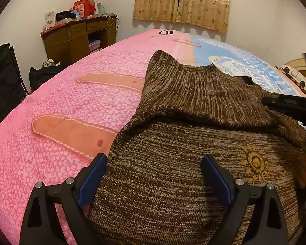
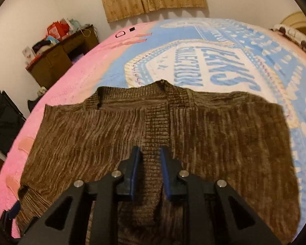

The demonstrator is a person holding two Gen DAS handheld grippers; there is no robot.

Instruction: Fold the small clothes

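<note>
A brown knitted cardigan (image 1: pixel 193 143) lies on the bed, with a yellow sun patch (image 1: pixel 254 166) near its right side. In the left wrist view one part is folded over the rest. My left gripper (image 1: pixel 154 169) is open, its blue pads low over the cardigan's near left edge. In the right wrist view the cardigan (image 2: pixel 91 143) lies spread flat with its neck away from me. My right gripper (image 2: pixel 151 155) is narrowly open, its fingers on either side of the ribbed front band (image 2: pixel 157 122). The right gripper also shows in the left wrist view (image 1: pixel 285 104).
The bed cover (image 1: pixel 61 102) is pink on the left and blue and white on the right (image 2: pixel 224 61). A wooden desk (image 1: pixel 77 38) piled with things stands by the far wall. A dark chair (image 1: pixel 4 77) is at the left. Curtains (image 1: pixel 181 2) hang behind.
</note>
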